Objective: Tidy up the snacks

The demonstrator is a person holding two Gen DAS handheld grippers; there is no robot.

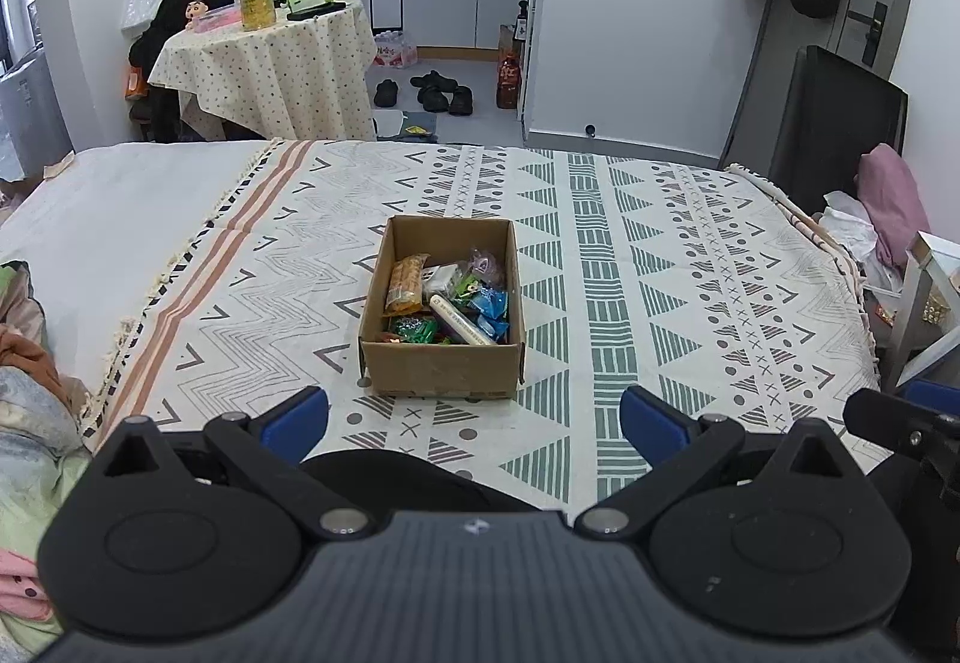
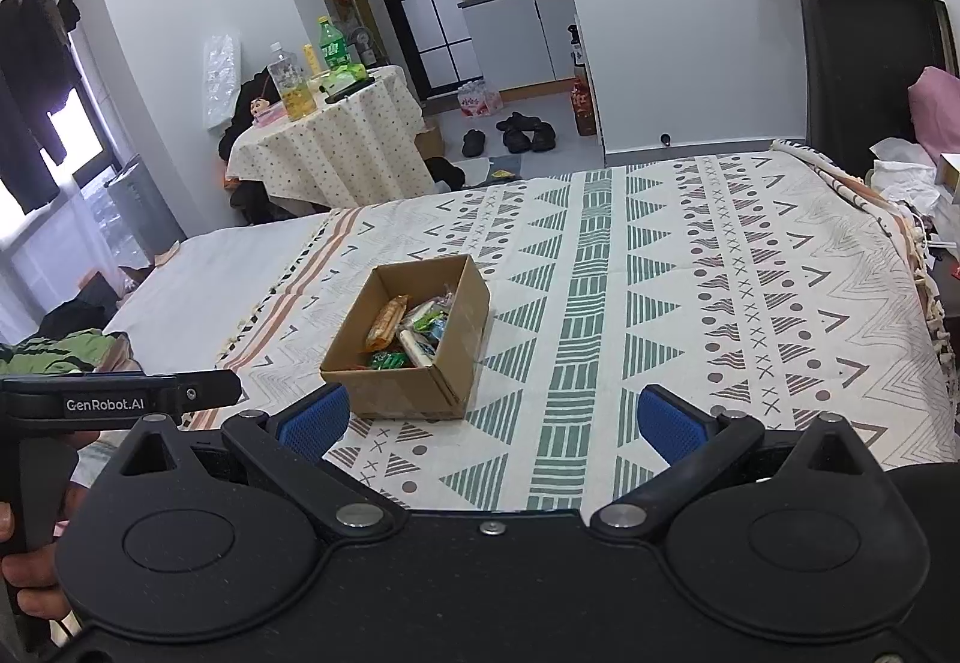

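Open cardboard box [image 1: 443, 363] on a patterned bedspread [image 1: 660, 267], filled with wrapped snacks [image 1: 447, 303] — an orange packet, green and blue wrappers, a white tube (lying at a slant). Left gripper [image 1: 474, 417] and right gripper [image 2: 492, 417] both hover near the box, blue pads spread wide — nothing between them. A cloth-covered round table [image 1: 270, 63] with bottles stands beyond the bed.

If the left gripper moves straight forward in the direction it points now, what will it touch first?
Most likely the near wall of the brown cardboard box of snacks on the patterned bedspread. The open left gripper points at it, with only bare cloth between. Depth is uncertain; if held high, it may pass above the rim.
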